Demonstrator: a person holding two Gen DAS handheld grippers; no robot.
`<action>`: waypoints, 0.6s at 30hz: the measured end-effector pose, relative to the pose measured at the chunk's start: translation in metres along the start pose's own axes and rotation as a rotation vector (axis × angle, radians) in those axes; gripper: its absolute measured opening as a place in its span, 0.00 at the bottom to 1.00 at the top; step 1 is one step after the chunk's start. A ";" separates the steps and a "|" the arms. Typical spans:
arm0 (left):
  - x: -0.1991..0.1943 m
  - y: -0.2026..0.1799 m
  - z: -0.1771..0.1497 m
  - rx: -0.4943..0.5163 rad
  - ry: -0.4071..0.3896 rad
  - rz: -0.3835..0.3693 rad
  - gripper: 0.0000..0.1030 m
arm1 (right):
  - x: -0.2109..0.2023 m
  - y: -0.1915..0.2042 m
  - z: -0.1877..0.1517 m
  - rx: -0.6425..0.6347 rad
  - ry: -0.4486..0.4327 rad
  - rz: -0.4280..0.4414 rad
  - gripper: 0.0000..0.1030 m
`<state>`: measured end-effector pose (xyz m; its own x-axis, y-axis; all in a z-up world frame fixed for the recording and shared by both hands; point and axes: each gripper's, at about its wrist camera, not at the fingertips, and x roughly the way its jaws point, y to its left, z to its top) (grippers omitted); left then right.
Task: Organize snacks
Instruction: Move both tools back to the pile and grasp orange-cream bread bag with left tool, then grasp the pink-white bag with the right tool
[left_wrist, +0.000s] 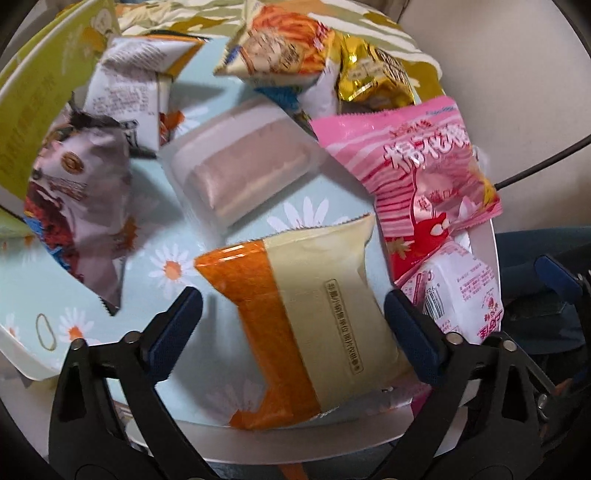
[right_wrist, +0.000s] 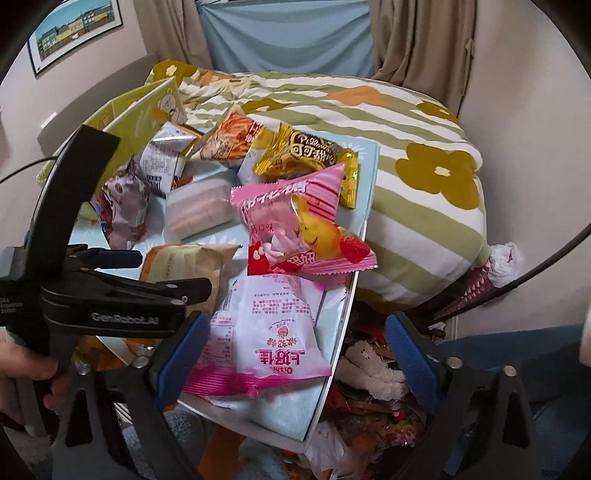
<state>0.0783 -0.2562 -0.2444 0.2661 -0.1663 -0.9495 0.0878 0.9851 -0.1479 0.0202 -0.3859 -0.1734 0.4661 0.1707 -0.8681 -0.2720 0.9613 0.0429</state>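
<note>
The left gripper (left_wrist: 293, 321) is spread wide around the orange-and-cream packet (left_wrist: 306, 325) on the daisy-print tray (left_wrist: 236, 243), pads apart from it. A clear-wrapped cake (left_wrist: 240, 162) and pink marshmallow bag (left_wrist: 424, 166) crowd close. The right gripper (right_wrist: 295, 354) gapes wide over the white-and-pink snack bag (right_wrist: 273, 332).

A small table (right_wrist: 364, 192) with a pale blue daisy-print top and white rim carries the snacks — an orange-and-cream packet (left_wrist: 306, 325), a clear-wrapped cake (left_wrist: 243, 166), a pink marshmallow bag (left_wrist: 424, 177), a white-and-pink pouch (right_wrist: 273, 332), a gold wrapper (right_wrist: 306, 155), an orange bag (left_wrist: 280, 44) and a grey bag (left_wrist: 81, 195) — lying close together, several overlapping
</note>
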 end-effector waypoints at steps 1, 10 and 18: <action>0.003 -0.003 -0.001 0.008 0.003 -0.001 0.89 | 0.002 0.000 0.000 -0.010 0.002 -0.001 0.86; 0.017 -0.021 -0.003 0.073 0.025 0.018 0.64 | 0.012 0.007 0.002 -0.071 0.004 0.021 0.83; 0.013 -0.001 -0.005 0.088 0.029 0.026 0.63 | 0.028 0.019 0.002 -0.102 0.023 0.044 0.79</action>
<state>0.0770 -0.2591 -0.2578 0.2414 -0.1377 -0.9606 0.1658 0.9812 -0.0990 0.0298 -0.3629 -0.1957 0.4328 0.2062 -0.8776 -0.3766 0.9258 0.0318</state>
